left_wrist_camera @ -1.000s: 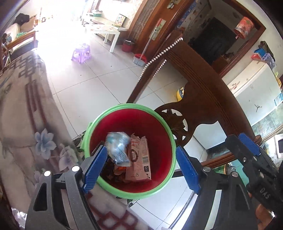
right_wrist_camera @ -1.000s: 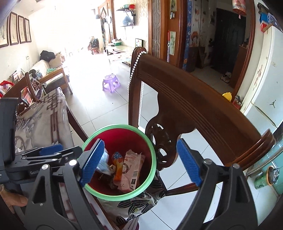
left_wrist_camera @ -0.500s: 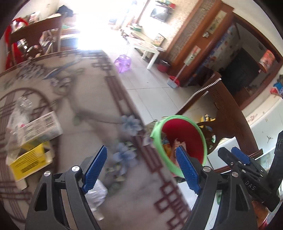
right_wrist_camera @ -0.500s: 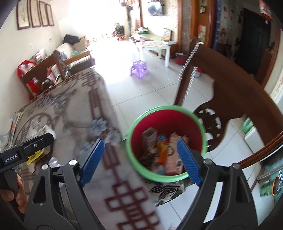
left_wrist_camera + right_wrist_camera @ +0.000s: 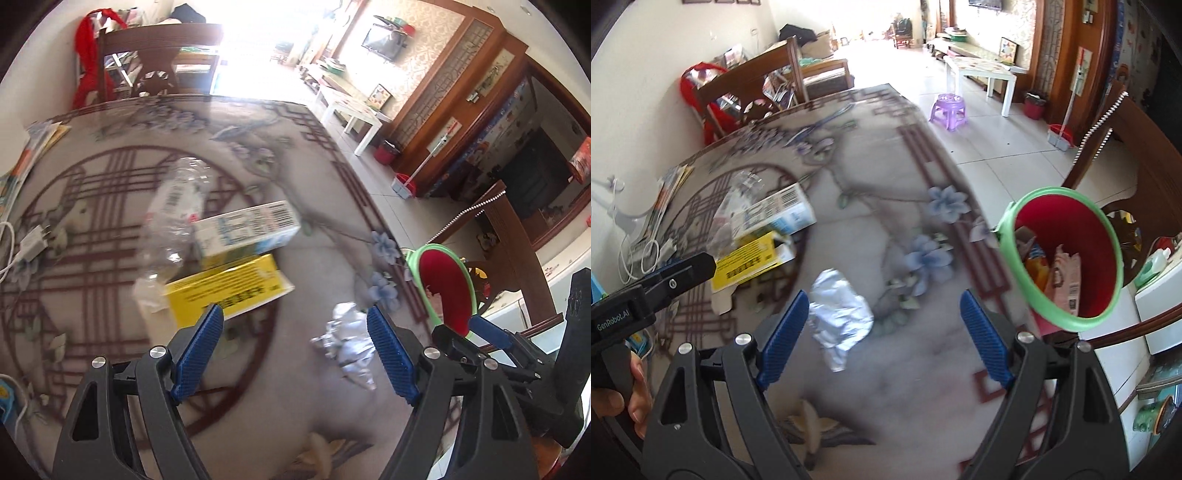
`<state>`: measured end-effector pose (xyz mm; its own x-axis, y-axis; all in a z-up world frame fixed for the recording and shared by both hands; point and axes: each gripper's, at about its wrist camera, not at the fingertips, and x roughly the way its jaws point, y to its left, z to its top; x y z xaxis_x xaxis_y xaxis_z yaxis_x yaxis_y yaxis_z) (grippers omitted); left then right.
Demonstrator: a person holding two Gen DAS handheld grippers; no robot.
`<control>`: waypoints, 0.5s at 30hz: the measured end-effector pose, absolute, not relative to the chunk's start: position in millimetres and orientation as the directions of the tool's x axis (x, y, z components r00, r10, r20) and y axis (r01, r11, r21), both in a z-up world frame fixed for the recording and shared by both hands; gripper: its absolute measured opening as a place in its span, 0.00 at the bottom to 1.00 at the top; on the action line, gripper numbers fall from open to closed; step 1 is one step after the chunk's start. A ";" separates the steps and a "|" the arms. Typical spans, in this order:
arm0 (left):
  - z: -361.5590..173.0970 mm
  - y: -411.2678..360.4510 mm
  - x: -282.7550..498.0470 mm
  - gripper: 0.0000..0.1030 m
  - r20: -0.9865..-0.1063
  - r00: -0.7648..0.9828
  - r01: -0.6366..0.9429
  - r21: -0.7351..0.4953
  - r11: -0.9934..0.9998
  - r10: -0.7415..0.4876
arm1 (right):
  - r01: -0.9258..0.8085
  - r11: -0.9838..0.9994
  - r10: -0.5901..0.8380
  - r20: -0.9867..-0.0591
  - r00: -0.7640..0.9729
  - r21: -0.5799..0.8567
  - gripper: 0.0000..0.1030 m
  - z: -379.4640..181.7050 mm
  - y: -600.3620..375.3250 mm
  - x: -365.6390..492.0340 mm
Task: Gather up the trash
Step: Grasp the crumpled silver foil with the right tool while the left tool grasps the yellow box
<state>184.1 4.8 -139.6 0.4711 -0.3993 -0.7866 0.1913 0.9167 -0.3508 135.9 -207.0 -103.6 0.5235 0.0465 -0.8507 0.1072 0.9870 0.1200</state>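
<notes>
A red bin with a green rim (image 5: 1067, 258) (image 5: 448, 291) stands beside the table's right edge and holds several wrappers. On the patterned tablecloth lie a crumpled silver wrapper (image 5: 838, 314) (image 5: 349, 343), a yellow box (image 5: 225, 291) (image 5: 753, 258), a white and blue carton (image 5: 247, 229) (image 5: 772, 214) and a clear plastic bottle (image 5: 173, 214). My left gripper (image 5: 295, 354) is open and empty above the cloth, with the yellow box just ahead and the wrapper by its right finger. My right gripper (image 5: 882, 336) is open and empty, with the wrapper near its left finger.
A wooden chair (image 5: 1137, 147) stands behind the bin. A white charger and cable (image 5: 29, 247) and magazines (image 5: 33, 155) lie at the table's left. Another chair (image 5: 155, 62) stands at the far end. A purple stool (image 5: 947, 107) sits on the tiled floor.
Both grippers have swung from over the bin back across the table. The bin has shifted to the right of both views, and the boxes, bottle and silver wrapper have come into view.
</notes>
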 end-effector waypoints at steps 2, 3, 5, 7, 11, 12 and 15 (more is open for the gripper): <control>-142.1 23.6 180.8 0.74 -0.789 0.474 0.179 -0.349 0.920 -0.391 | 0.097 0.988 0.057 -0.856 0.515 0.123 0.80 -106.1 -190.8 137.4; -143.4 32.5 179.2 0.74 -0.791 0.474 0.173 -0.347 0.922 -0.387 | 0.093 0.988 0.061 -0.858 0.511 0.126 0.80 -107.3 -183.6 138.2; -146.0 45.9 177.7 0.74 -0.794 0.474 0.162 -0.346 0.924 -0.381 | 0.083 0.988 0.070 -0.863 0.500 0.129 0.80 -110.0 -168.1 138.6; -149.2 60.0 176.8 0.74 -0.797 0.473 0.146 -0.349 0.926 -0.375 | 0.074 0.989 0.074 -0.869 0.490 0.126 0.80 -112.4 -154.0 138.5; -154.9 84.5 175.4 0.74 -0.801 0.475 0.121 -0.351 0.929 -0.364 | 0.063 0.992 0.070 -0.880 0.469 0.113 0.80 -116.8 -134.8 139.0; -156.4 91.3 175.1 0.74 -0.801 0.476 0.113 -0.353 0.929 -0.362 | 0.062 0.992 0.067 -0.885 0.461 0.108 0.80 -118.6 -131.9 139.3; -160.4 104.8 174.8 0.74 -0.802 0.477 0.096 -0.358 0.929 -0.359 | 0.075 0.992 0.058 -0.895 0.443 0.101 0.80 -123.4 -129.9 140.7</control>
<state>174.8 104.8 -160.4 0.4768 -0.3588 -0.8024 0.0955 0.9286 -0.3585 140.7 -129.9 -123.4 0.4433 0.0577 -0.8945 0.0753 0.9920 0.1013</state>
